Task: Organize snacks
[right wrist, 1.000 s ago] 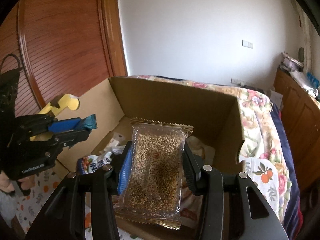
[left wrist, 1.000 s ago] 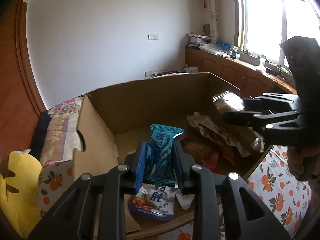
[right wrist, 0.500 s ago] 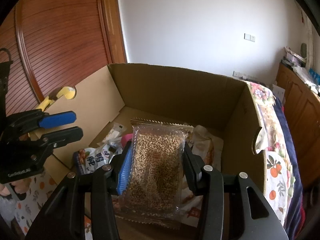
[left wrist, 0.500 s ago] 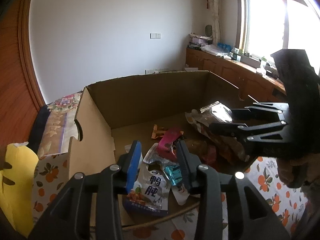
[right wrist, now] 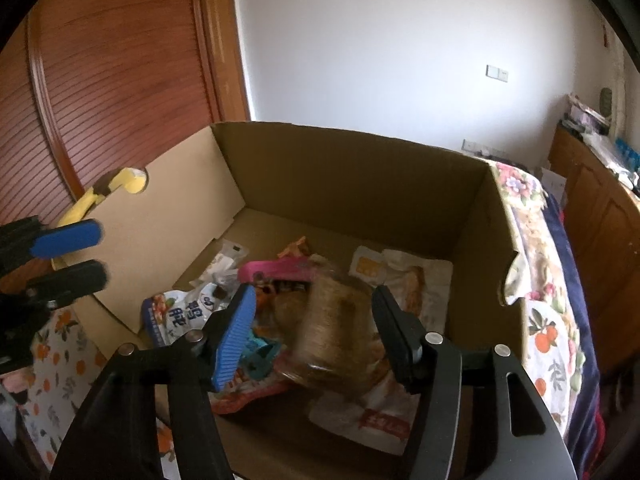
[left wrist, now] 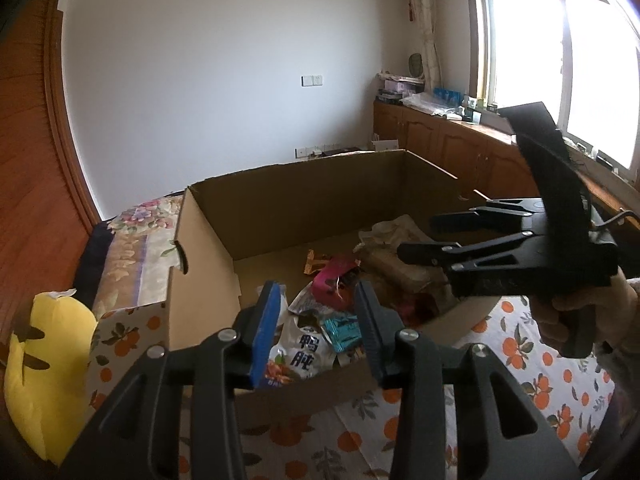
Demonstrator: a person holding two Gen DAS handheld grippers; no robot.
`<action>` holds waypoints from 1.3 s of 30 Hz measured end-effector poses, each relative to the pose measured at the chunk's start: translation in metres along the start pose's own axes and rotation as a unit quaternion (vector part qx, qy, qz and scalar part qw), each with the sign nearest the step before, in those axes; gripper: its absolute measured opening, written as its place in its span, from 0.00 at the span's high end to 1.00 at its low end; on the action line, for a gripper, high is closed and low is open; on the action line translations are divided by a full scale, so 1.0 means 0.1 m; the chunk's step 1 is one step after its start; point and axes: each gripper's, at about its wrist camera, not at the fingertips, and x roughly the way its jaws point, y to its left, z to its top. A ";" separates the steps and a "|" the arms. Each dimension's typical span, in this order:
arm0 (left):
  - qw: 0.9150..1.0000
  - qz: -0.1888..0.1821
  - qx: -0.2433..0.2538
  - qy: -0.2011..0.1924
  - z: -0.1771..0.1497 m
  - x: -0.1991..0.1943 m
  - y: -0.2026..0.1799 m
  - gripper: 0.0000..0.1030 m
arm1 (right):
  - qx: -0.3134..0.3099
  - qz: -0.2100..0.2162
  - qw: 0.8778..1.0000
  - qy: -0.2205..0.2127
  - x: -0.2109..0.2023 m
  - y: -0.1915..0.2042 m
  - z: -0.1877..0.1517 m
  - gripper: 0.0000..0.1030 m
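We see both grippers over the open cardboard box [right wrist: 352, 184], which sits on an orange-print tablecloth [left wrist: 532, 364].

Right gripper [right wrist: 312, 312]: jaws are opening. The clear grain packet [right wrist: 336, 332] is between them but motion-blurred; the pads look clear of it on both sides, so we read it as released, though the blur makes that less than certain. It sits over the pile on the right half of the box floor. The person's gloved hand [left wrist: 580, 312] holds this gripper's handle.

Left gripper [left wrist: 316, 312]: jaws parted, nothing between the pads. It hovers at the box's near wall, above the white pouch with Chinese print [left wrist: 300, 352] and the teal wrapper [left wrist: 344, 328], both lying loose near the front of the box floor.

Other contents on the box floor:
- pink wrapper [right wrist: 276, 270], mid-floor, behind the teal one
- small orange wrapper [left wrist: 316, 260], further back
- beige and white packets [right wrist: 404, 276] on the right side
- a white packet with a red label [right wrist: 376, 416] at the near right corner

A yellow plush toy [left wrist: 44, 364] lies outside the box on its left, partly visible through the wall's hand-hole in the right wrist view. A floral bedspread [right wrist: 524, 208] lies beyond the box.
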 end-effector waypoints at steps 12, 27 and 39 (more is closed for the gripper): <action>0.999 0.026 0.010 -0.018 -0.07 -0.74 -0.14 0.61 | 0.015 -0.008 0.999 -0.041 -0.86 0.18 -0.12 0.40; 0.999 0.024 0.011 -0.034 -0.20 -1.52 -0.61 0.52 | 0.018 -0.023 0.995 -0.093 -2.25 0.43 -0.41 0.37; 0.997 0.037 -0.006 -0.062 -0.32 -2.08 -0.82 0.34 | 0.043 -0.050 0.992 -0.110 -2.74 0.46 -0.76 0.22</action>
